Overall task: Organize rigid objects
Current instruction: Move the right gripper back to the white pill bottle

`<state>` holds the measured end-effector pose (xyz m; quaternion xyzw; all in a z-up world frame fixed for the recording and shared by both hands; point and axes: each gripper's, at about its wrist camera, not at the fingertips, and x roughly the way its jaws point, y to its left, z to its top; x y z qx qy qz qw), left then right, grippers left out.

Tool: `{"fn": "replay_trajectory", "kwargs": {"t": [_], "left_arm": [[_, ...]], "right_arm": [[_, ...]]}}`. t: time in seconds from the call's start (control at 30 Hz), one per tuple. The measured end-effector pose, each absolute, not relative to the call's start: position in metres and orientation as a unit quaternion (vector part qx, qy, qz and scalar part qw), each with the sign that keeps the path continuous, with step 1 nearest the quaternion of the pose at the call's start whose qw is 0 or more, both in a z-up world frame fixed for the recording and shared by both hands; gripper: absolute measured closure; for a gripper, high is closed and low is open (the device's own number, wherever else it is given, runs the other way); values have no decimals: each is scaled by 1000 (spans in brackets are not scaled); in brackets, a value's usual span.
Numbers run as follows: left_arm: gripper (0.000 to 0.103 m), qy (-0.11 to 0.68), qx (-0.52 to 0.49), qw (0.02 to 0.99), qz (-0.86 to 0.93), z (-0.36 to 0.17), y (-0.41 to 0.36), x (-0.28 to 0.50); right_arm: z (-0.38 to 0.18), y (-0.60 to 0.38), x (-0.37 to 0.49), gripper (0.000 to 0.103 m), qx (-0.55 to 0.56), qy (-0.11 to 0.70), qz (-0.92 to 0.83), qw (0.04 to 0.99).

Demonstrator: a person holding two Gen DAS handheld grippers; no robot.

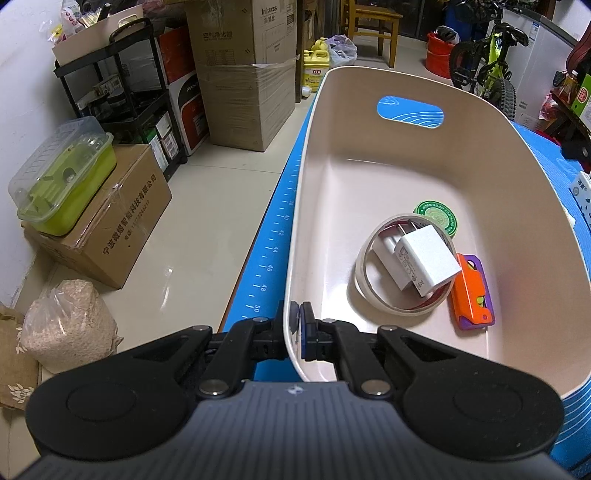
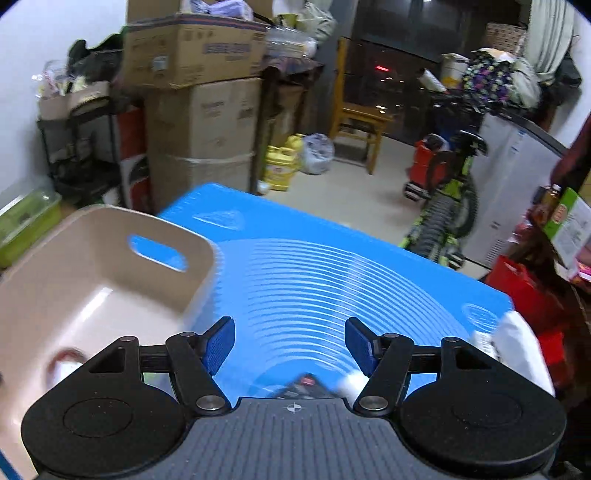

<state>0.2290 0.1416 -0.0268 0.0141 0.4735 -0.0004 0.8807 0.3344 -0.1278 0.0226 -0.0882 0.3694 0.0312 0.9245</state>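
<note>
A beige plastic bin (image 1: pixel 498 206) stands on the blue mat (image 1: pixel 273 236). My left gripper (image 1: pixel 295 325) is shut on the bin's near left rim. Inside lie a white charger block (image 1: pixel 424 264) resting in a roll of tape (image 1: pixel 364 275), a green round tin (image 1: pixel 439 218), and an orange and purple flat toy (image 1: pixel 474 295). In the right wrist view my right gripper (image 2: pixel 290 345) is open and empty above the mat (image 2: pixel 332 280), right of the bin (image 2: pixel 85 288). A dark object (image 2: pixel 304 386) and a white one (image 2: pixel 351 384) lie blurred below it.
Cardboard boxes (image 1: pixel 236 74), a black rack (image 1: pixel 122 96) and a green lidded container (image 1: pixel 62 181) stand on the floor to the left. A chair (image 1: pixel 373 26) and a bicycle (image 1: pixel 487 62) are behind the table. A white item (image 2: pixel 517 347) lies at the mat's right edge.
</note>
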Motion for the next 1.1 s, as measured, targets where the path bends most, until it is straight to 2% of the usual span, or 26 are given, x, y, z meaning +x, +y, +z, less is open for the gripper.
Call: {"fn": "replay_trajectory", "kwargs": {"t": [0.53,0.83,1.1], "left_arm": [[96,474,18,880,1,-26,141,229],[96,474,18,880,2,-26,140,229],[96,474,18,880,2,-26,140,229]], "right_arm": [[-67,-193,348,29,-106,413,-7,904],[-91,-183,363,29,-113,422,2,899],[-93,-202,367,34,-50,431,1,901]]}}
